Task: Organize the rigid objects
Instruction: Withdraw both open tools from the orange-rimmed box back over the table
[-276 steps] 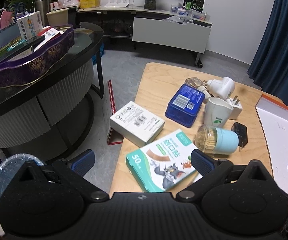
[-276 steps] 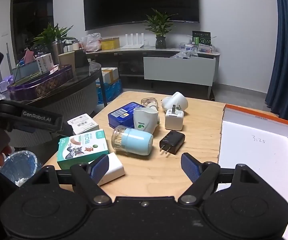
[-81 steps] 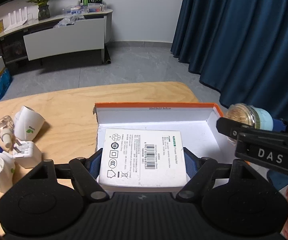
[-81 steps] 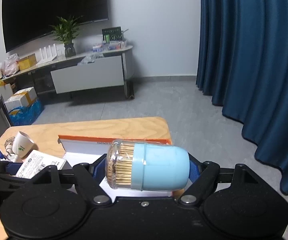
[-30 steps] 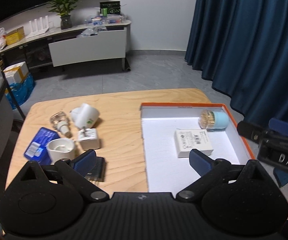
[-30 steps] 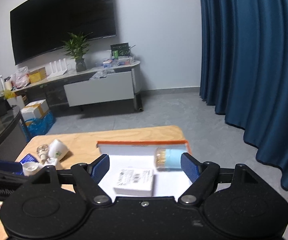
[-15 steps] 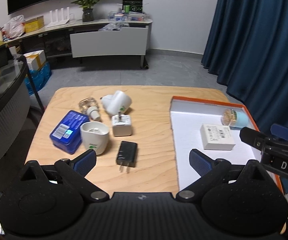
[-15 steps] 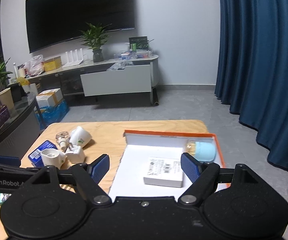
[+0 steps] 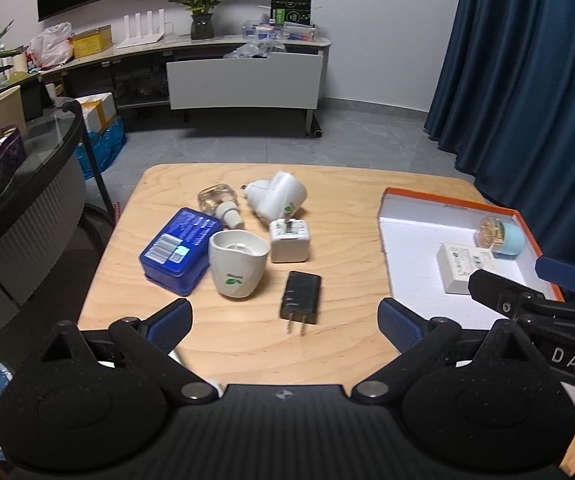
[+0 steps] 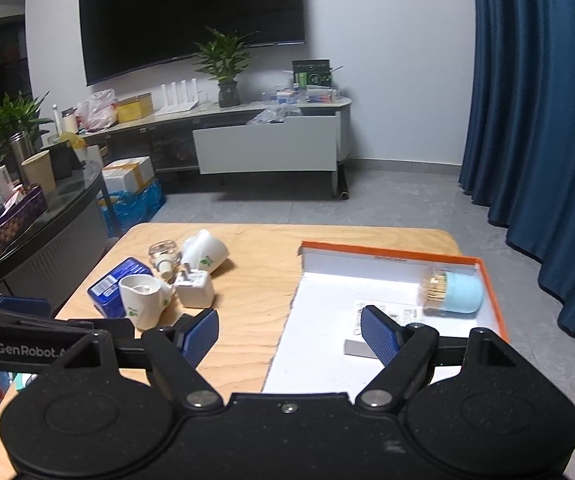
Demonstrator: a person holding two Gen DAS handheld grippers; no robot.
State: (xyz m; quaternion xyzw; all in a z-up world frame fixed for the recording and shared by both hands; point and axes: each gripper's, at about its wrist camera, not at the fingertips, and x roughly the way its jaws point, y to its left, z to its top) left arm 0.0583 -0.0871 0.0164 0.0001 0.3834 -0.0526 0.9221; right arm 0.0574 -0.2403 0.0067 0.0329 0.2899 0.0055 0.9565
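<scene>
Both grippers, left [image 9: 283, 318] and right [image 10: 289, 332], hover with fingers spread wide, empty. In the orange-rimmed box [image 9: 443, 199] lie the toothpick jar [image 9: 501, 235] and a white carton [image 9: 465, 266], just beside each other. On the worktop [image 9: 335, 332] remain a black charger [image 9: 301, 291], white cup [image 9: 238, 262] and blue tin [image 9: 179, 249].

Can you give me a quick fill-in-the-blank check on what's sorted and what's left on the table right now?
1. The toothpick jar lies on its side inside the ____-rimmed box.
2. The black charger rests flat on the table with its prongs pointing ____ the camera of the left gripper.
3. The white carton lies in the box right beside the ____.
4. The fingers of the right gripper are spread and hold ____.

Missing words: orange; toward; toothpick jar; nothing
</scene>
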